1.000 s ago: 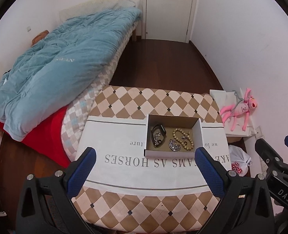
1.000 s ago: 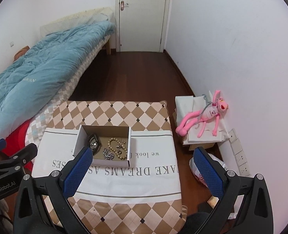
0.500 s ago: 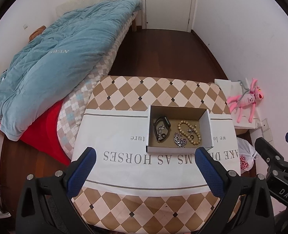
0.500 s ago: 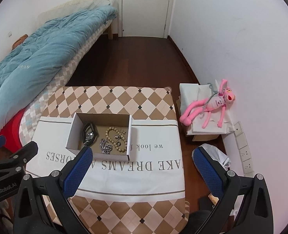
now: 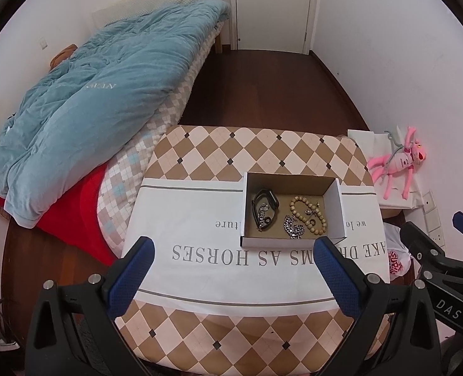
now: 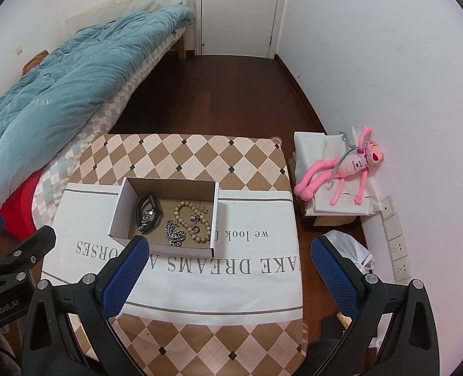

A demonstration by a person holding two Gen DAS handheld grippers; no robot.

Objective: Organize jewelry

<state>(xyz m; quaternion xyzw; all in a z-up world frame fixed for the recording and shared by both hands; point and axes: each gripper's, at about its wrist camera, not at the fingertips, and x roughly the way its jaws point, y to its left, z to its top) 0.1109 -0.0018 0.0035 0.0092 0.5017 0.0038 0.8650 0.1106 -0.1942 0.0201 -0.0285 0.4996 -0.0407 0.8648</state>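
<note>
- Our left gripper (image 5: pixel 231 261) hangs w/ jaws spread wide, holding nothing, above the table's (image 5: pixel 256 147) near edge.
- Jewelry – black band (image 5: pixel 264 208), silver chain (image 5: pixel 294 227), bead bracelet (image 5: pixel 308 216) – lies in the open box (image 5: pixel 339 210) near the table's right edge.
- Right gripper (image 6: pixel 228 261): also gaping, empty.
- Fits jewelry already boxed, or awaiting sorting; can't tell.

White cloth (image 6: pixel 200 279) reads "DREAMS AS HORSES", "we look" — right gripper (image 5: pixel 444 304) body reads "DAS".
</note>
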